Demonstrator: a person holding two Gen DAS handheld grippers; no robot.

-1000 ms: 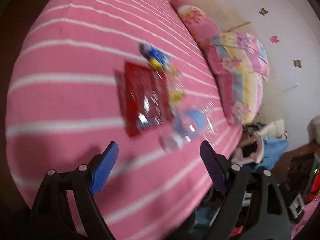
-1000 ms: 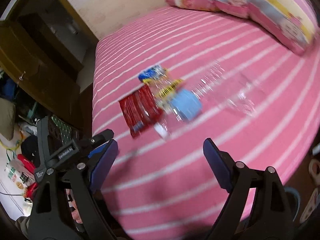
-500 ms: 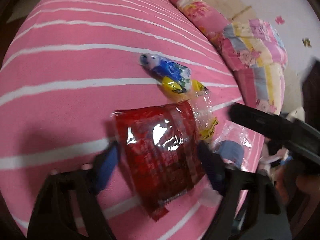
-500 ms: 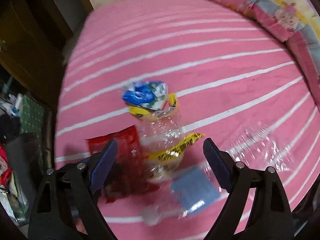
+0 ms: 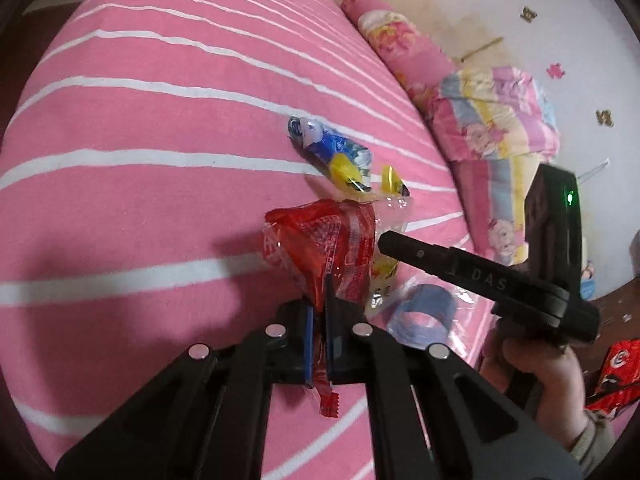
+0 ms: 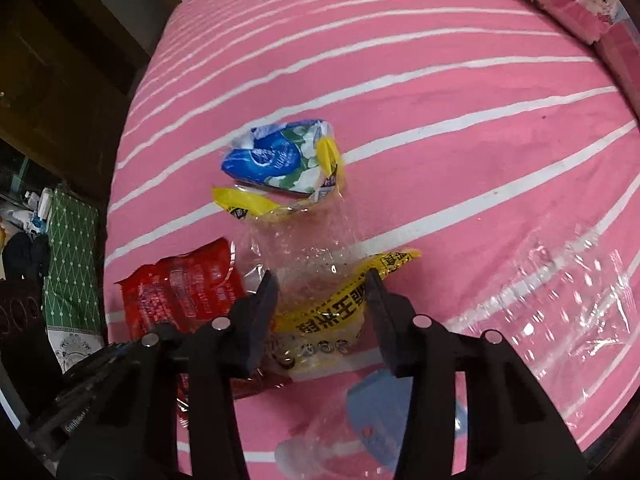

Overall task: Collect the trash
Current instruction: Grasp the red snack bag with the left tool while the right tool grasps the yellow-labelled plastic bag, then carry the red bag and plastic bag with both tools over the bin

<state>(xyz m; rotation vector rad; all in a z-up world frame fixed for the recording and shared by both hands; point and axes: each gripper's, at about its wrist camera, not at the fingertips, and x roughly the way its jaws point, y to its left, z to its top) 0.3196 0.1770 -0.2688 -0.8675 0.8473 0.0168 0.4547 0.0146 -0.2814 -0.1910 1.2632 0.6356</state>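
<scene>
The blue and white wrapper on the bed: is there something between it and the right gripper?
Yes. The clear bag with yellow print lies between the right gripper and the blue and white wrapper; the gripper's jaws, which have just been closing, stand around this bag. The wrapper itself lies uncovered beyond it.

each gripper (image 5: 316,320) is a black moulded frame with two forked arms, each carrying round silver rivets (image 5: 276,330) at the pivots. the finger pads (image 5: 308,340) are blue on the left unit and dark blue on the right gripper (image 6: 322,292). the right unit bears pale embossed lettering and a black box with a green indicator light (image 5: 570,198). the person's cuff (image 5: 592,438) is olive-tan.
</scene>
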